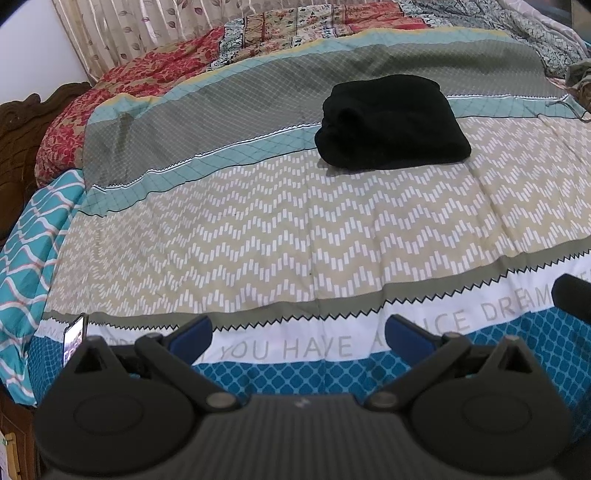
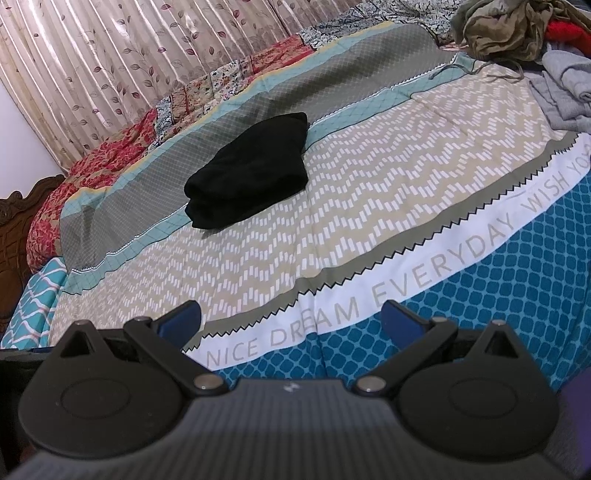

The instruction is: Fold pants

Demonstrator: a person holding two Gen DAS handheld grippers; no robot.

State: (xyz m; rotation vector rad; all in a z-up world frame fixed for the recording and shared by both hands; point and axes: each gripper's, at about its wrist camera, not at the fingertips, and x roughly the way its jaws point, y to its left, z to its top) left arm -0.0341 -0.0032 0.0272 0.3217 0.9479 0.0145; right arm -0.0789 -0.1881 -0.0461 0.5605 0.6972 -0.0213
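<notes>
Black pants [image 1: 391,123] lie folded into a compact stack on the patterned bedspread [image 1: 258,236], toward the far side of the bed. They also show in the right wrist view [image 2: 251,173]. My left gripper [image 1: 299,334] is open and empty, held back near the bed's front edge, well short of the pants. My right gripper [image 2: 291,317] is open and empty too, near the front edge, with the pants ahead and to its left.
A pile of loose clothes [image 2: 517,33] lies at the far right of the bed. A floral quilt [image 1: 155,77] lies along the far side under a curtain [image 2: 110,74]. A carved wooden headboard [image 1: 22,147] stands at left. A phone [image 1: 75,341] stands by the left gripper.
</notes>
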